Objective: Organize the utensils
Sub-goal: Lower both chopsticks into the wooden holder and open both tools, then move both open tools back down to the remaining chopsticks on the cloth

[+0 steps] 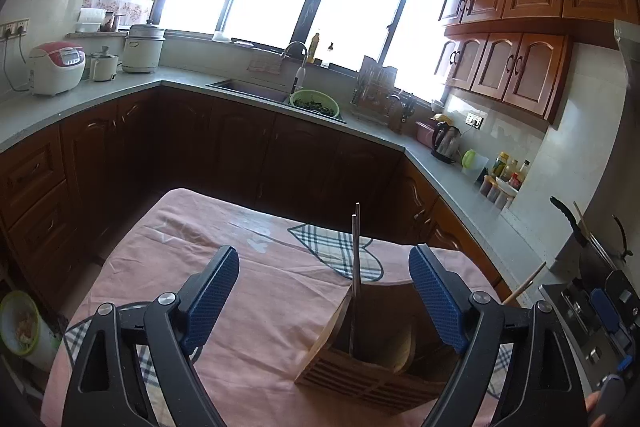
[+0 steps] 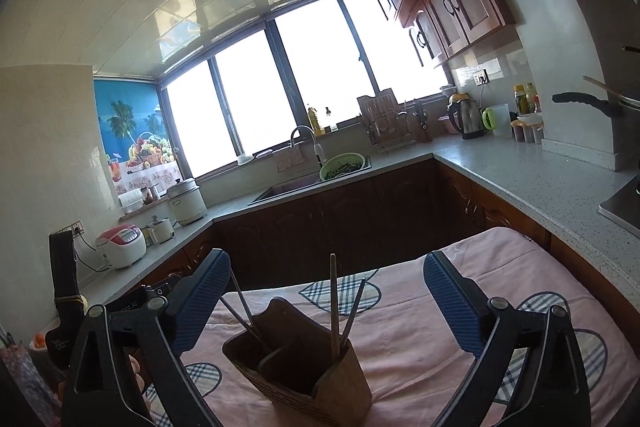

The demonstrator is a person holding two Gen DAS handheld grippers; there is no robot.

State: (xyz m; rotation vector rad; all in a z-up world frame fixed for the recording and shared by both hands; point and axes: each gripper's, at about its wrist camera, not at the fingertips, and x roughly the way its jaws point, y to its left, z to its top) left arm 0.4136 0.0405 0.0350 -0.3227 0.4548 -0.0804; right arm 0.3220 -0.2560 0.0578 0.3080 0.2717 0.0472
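A wooden utensil holder (image 1: 372,359) with divided compartments stands on the pink tablecloth (image 1: 256,291). Two metal chopsticks (image 1: 355,267) stand upright in it. In the right wrist view the holder (image 2: 304,359) carries a metal pair (image 2: 244,307) in its left compartment and a wooden stick beside a metal one (image 2: 334,303) in its right compartment. My left gripper (image 1: 324,291) is open and empty, its jaws on either side of the holder from above. My right gripper (image 2: 326,299) is open and empty, just above the holder. The right gripper's body (image 1: 600,315) shows at the right edge of the left wrist view.
The table is ringed by a grey countertop (image 1: 80,99) with dark wood cabinets. It bears a rice cooker (image 1: 56,67), a sink (image 1: 256,89) with a green colander (image 1: 314,103), a dish rack (image 1: 376,91), a kettle (image 1: 446,141) and condiment bottles (image 1: 506,173). A pan handle (image 2: 580,101) juts out at the right.
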